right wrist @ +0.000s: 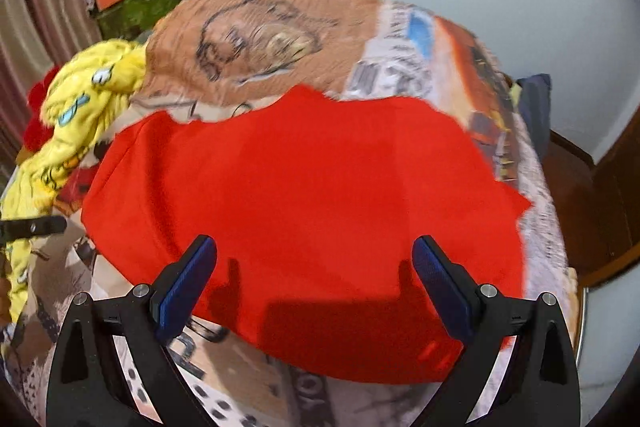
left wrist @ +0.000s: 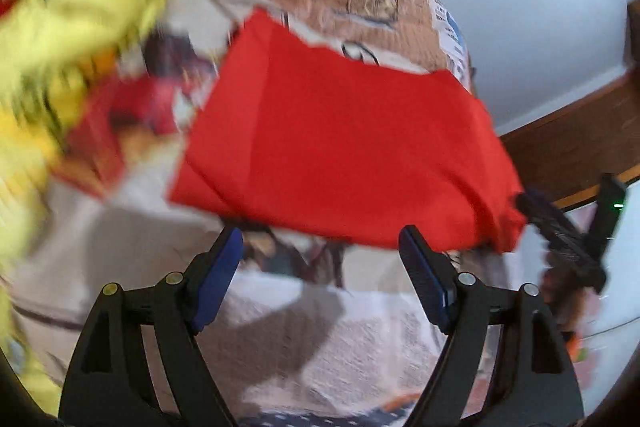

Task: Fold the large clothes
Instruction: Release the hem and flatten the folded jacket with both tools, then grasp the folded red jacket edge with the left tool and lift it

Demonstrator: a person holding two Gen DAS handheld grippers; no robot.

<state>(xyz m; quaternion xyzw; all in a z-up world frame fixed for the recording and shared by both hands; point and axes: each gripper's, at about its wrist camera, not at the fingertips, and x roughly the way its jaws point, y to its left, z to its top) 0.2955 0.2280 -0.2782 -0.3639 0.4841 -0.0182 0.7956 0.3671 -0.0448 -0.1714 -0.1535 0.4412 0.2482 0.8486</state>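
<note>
Both grippers, left (left wrist: 320, 279) and right (right wrist: 314, 283), (jaws spread, empty) just short of red garment (right wrist: 304, 195).

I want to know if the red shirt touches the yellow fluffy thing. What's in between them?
In the right wrist view, a strip of printed bedcover separates the red shirt from the yellow plush blanket; something darker red sits lower in that gap.

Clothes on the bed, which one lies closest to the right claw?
The red garment, spread flat directly under the open right claw. The yellow garment lies bunched up at the far left.
</note>
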